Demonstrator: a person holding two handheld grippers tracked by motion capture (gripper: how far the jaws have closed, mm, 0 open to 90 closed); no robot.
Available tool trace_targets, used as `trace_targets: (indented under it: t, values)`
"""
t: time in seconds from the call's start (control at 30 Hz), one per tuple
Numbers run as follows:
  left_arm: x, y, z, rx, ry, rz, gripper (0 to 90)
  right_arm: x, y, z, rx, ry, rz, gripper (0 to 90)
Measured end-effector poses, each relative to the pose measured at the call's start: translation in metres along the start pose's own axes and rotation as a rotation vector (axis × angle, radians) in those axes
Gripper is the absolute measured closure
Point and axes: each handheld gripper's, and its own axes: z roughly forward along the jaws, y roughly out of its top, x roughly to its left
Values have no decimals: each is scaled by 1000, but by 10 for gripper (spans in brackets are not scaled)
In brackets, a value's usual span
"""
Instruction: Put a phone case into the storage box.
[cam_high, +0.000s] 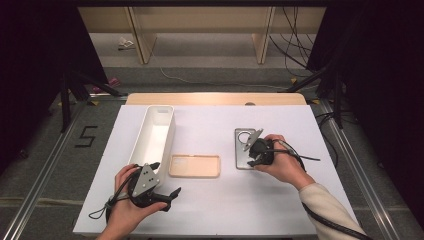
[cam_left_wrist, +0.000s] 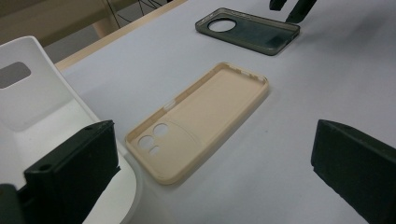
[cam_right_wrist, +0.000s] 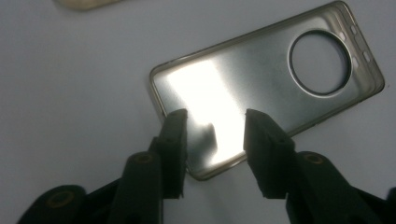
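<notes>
On the right half of the white table (cam_high: 215, 200), a grey phone case (cam_right_wrist: 261, 88) lies flat with its hollow side up, its round camera hole at the far end in the high view. The right gripper (cam_right_wrist: 214, 122) hangs directly above the case's near end, pointing down at it; its two black jaws stand partly apart with a clear gap between them, and nothing is clamped. In the right gripper view the tips frame the bright, glossy inner floor of the case close to its long edge, and whether they touch it cannot be told.

Left of it, well apart, a beige phone case (cam_high: 195, 165) lies flat near the table's middle, hollow side up, with its camera cut-outs toward the left. Just beside that, a long white tray (cam_high: 161, 116) runs from the near left toward the far edge. The left gripper (cam_left_wrist: 212, 172) rests at the tray's near end, held in the left hand (cam_high: 125, 210), its jaws wide apart and holding nothing, aimed toward the beige case.
</notes>
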Motion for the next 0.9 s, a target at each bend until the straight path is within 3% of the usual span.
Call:
trace_targets:
  t: [0.03, 0.07, 0.1, 0.3, 0.57, 0.9]
  values:
    - [0, 0, 0, 0, 0, 0, 0, 0, 0, 0, 0, 0, 0, 554]
    - [0, 0, 0, 0, -1, 2, 0, 4, 5, 2, 46, -11, -78, 507]
    - [0, 0, 0, 0, -1, 3, 0, 5, 6, 3, 60, -13, -105, 500]
    - [0, 0, 0, 0, -3, 2, 0, 12, 10, 12, 120, -31, -189, 444]
    - [0, 0, 0, 0, -3, 3, 0, 17, 19, 20, 162, -63, -250, 438]
    - [-1, 1, 0, 0, -4, 6, 2, 20, 22, 26, 186, -60, -302, 491]
